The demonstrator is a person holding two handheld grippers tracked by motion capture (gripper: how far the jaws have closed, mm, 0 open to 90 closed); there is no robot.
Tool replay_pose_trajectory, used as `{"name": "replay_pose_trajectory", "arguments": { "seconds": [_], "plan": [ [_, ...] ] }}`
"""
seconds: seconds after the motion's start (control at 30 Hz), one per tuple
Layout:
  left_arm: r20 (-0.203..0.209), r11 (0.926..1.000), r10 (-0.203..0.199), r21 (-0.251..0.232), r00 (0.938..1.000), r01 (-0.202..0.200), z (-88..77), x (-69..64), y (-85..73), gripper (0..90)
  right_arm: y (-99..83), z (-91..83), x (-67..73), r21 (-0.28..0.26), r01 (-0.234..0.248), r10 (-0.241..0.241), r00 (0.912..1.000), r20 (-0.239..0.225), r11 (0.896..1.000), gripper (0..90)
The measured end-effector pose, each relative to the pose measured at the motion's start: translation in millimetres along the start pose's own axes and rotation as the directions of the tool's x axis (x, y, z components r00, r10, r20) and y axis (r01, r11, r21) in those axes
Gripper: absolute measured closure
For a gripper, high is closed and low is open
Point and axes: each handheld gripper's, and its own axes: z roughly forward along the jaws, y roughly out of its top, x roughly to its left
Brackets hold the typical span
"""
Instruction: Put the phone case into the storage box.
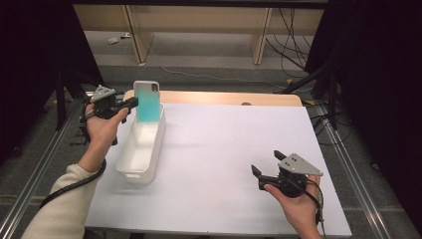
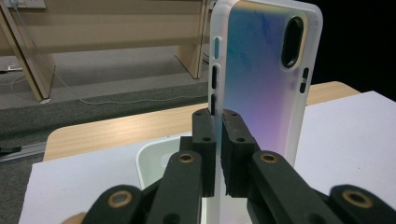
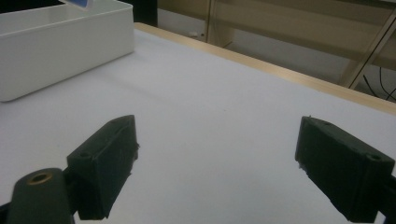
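- We see the left gripper (image 1: 130,103) at the far left of the table, its jaws pressed together on the side edge of a phone case (image 1: 147,101), with only the thin wall of the case between the pads.
- In the left gripper view, the left gripper (image 2: 218,135) pinches the clear edge just below the side button cutouts, and the phone case (image 2: 264,74) stands upright, its iridescent blue-to-violet back facing the camera and the camera cutout near the top.
- We find the phone case held above the far end of the white bin (image 1: 130,155), its lower end at about the level of the bin's rim; whether it touches the bin we cannot tell.
- The right gripper (image 1: 267,163) hovers over the near right part of the white table (image 1: 224,149), well apart from the bin.
- In the right gripper view, the right gripper (image 3: 217,161) has its jaws spread wide with nothing between them, bare table beneath, and the white bin (image 3: 60,42) sits at upper left.
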Motion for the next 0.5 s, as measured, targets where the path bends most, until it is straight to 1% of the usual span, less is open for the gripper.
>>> {"name": "replay_pose_trajectory", "arguments": {
  "seconds": [0.03, 0.1, 0.13, 0.17, 0.27, 0.43, 0.47, 0.5],
  "plan": [
    [0.0, 1.0, 0.0, 0.0, 1.0, 0.0, 0.3, 0.1, 0.0, 85.2, 0.1, 0.4, -1.3, -0.011, 0.019, -0.019, 0.9998, 0.009, 1.0, 14.2],
    [-0.001, 1.0, 0.0, 0.001, 1.0, 0.0, 1.0, 0.5, -0.2, 85.2, -0.1, 0.5, -0.1, -0.008, 0.006, -0.006, 1.0, 0.005, 1.0, 14.2],
    [-0.001, 1.0, 0.001, 0.003, 1.0, -0.001, 1.3, 1.0, -0.2, 85.2, 0.0, 0.7, -0.8, -0.016, 0.015, -0.015, 0.9999, 0.008, 1.0, 14.2],
    [-0.002, 1.0, 0.0, 0.003, 1.0, 0.0, 1.4, 1.4, -0.2, 85.2, -0.2, 0.6, 0.6, -0.006, -0.003, 0.003, 1.0, -0.001, 1.0, 14.2],
    [-0.008, 1.0, 0.004, 0.002, 1.0, -0.004, 1.5, 2.5, 0.3, 85.2, 0.0, 0.7, 0.5, -0.008, 0.004, -0.004, 1.0, -0.001, 1.0, 14.2],
    [-0.012, 1.0, 0.006, 0.005, 0.9999, -0.006, 2.9, 6.0, 0.3, 85.2, 0.2, -0.1, 0.8, 0.004, -0.002, 0.002, 1.0, -0.008, 1.0, 14.2],
    [-0.015, 1.0, 0.005, 0.005, 0.9999, -0.004, 3.5, 6.6, -0.1, 85.2, 0.1, 0.2, 0.5, 0.001, 0.004, -0.004, 1.0, -0.006, 1.0, 14.2],
    [-0.016, 1.0, 0.005, 0.006, 0.9999, -0.005, 4.0, 7.4, -0.4, 85.2, 0.0, 1.2, 0.1, -0.016, 0.015, -0.015, 0.9999, 0.005, 1.0, 14.2]
  ]
}}
